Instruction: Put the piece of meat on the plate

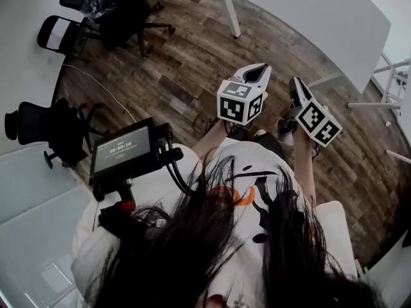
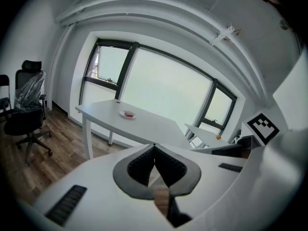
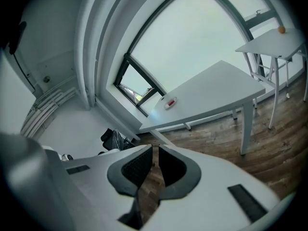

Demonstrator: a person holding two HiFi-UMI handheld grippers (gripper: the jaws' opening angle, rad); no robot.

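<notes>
White left gripper (image 1: 259,70), right gripper (image 1: 296,82), black-marked cubes (image 1: 239,101); printed shirt (image 1: 257,194).

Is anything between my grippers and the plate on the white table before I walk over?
Nothing visible is. Only bare wood floor lies between the left gripper, the right gripper and the white table holding the plate. The office chairs stand off to the left. Both grippers are shut and empty.

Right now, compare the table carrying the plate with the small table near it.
The plate table is larger and wider; the small table is narrower. The plate table carries a plate with something red; the small table carries one small orange thing. Both are white, standing by the window.
</notes>
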